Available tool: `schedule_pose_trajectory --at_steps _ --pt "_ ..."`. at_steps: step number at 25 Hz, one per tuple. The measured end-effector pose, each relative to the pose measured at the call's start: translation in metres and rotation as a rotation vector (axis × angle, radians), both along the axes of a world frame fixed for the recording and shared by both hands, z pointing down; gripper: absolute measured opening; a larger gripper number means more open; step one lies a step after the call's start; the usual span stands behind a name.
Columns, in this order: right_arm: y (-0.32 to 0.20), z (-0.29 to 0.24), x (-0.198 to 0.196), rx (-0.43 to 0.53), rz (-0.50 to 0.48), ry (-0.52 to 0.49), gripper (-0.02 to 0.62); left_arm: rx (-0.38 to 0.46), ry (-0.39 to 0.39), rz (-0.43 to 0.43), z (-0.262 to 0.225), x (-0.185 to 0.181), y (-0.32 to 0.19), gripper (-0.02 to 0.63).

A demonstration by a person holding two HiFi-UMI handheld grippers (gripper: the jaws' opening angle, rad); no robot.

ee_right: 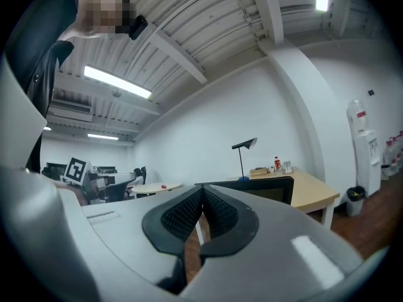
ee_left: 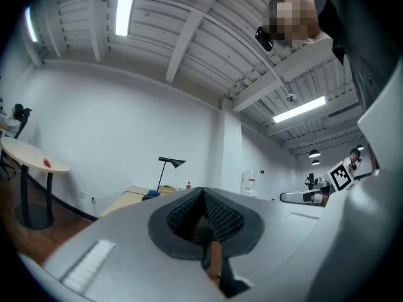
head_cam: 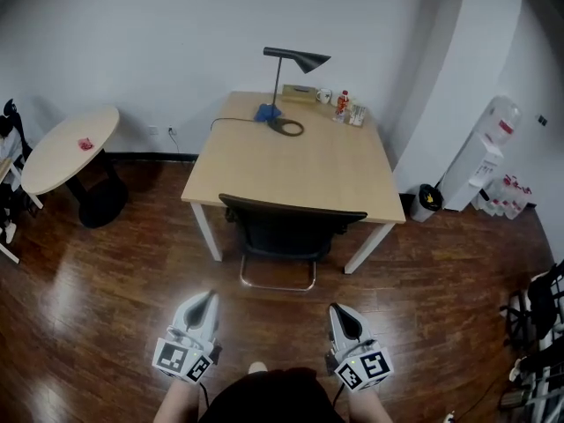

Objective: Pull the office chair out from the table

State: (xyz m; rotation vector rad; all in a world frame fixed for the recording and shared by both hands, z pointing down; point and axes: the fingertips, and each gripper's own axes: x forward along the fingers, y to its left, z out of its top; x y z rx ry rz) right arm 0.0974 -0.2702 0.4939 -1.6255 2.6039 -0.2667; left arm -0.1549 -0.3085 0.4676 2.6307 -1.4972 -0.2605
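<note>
A black office chair (head_cam: 291, 229) is tucked under the near edge of a light wooden table (head_cam: 300, 161); its backrest top (ee_right: 264, 186) shows in the right gripper view. My left gripper (head_cam: 204, 300) and right gripper (head_cam: 339, 311) hover over the floor, well short of the chair and side by side. Both are shut with nothing between their jaws. In the left gripper view the left gripper (ee_left: 203, 190) points toward the table (ee_left: 135, 197). The right gripper (ee_right: 202, 187) points level at the chair back.
A black desk lamp (head_cam: 295, 60), a blue object and small bottles stand at the table's far edge. A round side table (head_cam: 70, 148) is at the left. A water dispenser (head_cam: 480, 161) and small bin (head_cam: 429, 199) stand at the right, by a white pillar.
</note>
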Motion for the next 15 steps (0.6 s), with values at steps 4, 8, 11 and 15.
schedule_pose_trajectory --at_steps 4,8,11,15 --pt "-0.010 0.008 -0.003 -0.030 0.005 0.010 0.014 -0.032 0.003 0.000 0.013 -0.008 -0.012 0.002" --pt "-0.028 0.009 -0.007 -0.016 -0.012 0.029 0.014 -0.039 -0.017 0.006 0.021 -0.005 -0.030 0.002" --pt "-0.050 0.009 0.001 -0.002 -0.007 0.022 0.014 -0.024 -0.024 0.003 0.019 0.001 -0.050 0.002" --pt "-0.079 0.011 0.024 -0.002 0.003 0.019 0.014 -0.013 -0.032 -0.012 0.016 0.011 -0.080 0.002"
